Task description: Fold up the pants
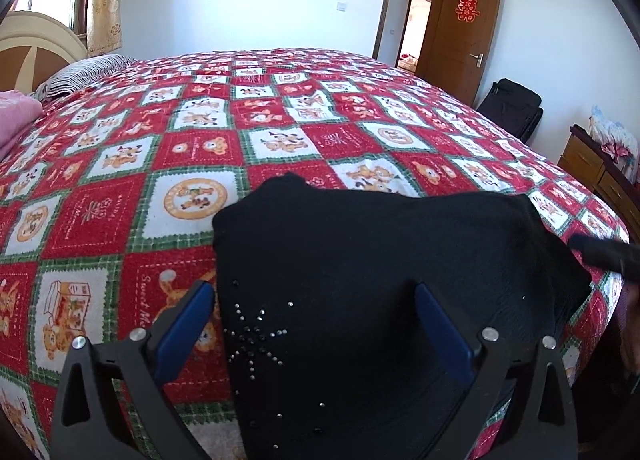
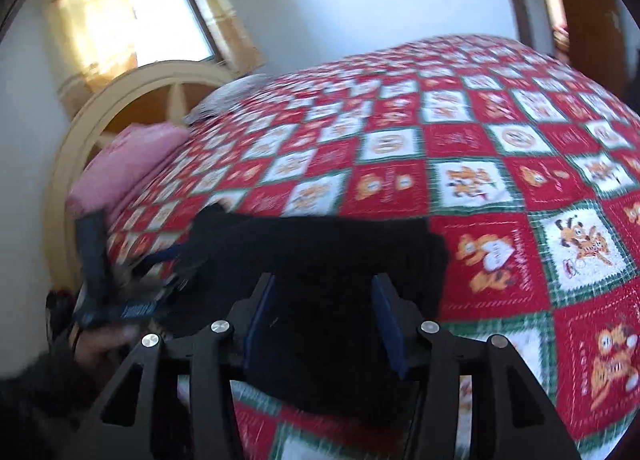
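Observation:
The black pants, with a rhinestone star pattern, lie in a folded bundle at the near edge of the bed. My left gripper hovers over their left part with jaws wide apart, one blue pad beside the cloth. In the blurred right wrist view the pants lie under my right gripper, whose jaws are open around the cloth without pinching it. The left gripper shows at the left of that view. The right gripper's tip shows at the right edge of the left wrist view.
The bed carries a red, white and green bear-print quilt. A pink blanket and striped pillow lie by the headboard. A brown door, black suitcase and wooden dresser stand at the right.

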`<control>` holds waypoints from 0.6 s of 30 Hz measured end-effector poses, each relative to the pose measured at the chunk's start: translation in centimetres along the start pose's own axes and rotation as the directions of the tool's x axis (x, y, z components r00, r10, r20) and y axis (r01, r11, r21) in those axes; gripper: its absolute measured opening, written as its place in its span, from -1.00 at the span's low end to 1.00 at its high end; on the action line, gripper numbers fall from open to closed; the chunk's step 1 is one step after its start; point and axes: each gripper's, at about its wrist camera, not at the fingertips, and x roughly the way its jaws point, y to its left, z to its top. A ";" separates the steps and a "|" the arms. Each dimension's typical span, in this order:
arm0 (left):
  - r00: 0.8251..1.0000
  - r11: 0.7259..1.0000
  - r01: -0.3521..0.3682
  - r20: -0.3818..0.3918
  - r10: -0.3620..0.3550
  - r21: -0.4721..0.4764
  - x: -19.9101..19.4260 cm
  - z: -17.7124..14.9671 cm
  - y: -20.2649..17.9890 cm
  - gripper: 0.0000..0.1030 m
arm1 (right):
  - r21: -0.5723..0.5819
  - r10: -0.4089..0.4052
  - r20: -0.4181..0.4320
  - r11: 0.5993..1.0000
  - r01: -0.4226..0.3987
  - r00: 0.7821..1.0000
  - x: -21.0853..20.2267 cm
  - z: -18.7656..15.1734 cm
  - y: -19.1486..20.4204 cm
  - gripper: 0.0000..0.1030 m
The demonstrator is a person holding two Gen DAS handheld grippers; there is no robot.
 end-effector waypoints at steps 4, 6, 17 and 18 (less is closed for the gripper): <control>1.000 1.000 0.004 -0.003 -0.004 -0.001 0.1 -0.1 0.0 1.00 | -0.043 -0.055 -0.092 0.998 0.051 0.994 1.1 -2.7 -0.1 0.01; 1.000 1.000 0.006 -0.005 -0.006 -0.001 0.1 -0.2 0.0 1.00 | -0.021 -0.030 -0.084 0.999 0.028 0.996 1.2 -3.4 -1.1 0.01; 1.000 1.000 0.003 -0.011 -0.003 -0.007 -0.3 -0.3 0.4 1.00 | -0.110 -0.068 -0.096 0.992 0.057 0.993 0.8 -2.6 0.4 0.01; 1.000 1.000 0.002 -0.012 -0.002 -0.006 -0.4 -0.3 0.4 1.00 | -0.099 -0.056 -0.088 0.994 0.047 0.995 0.5 -2.3 0.5 0.01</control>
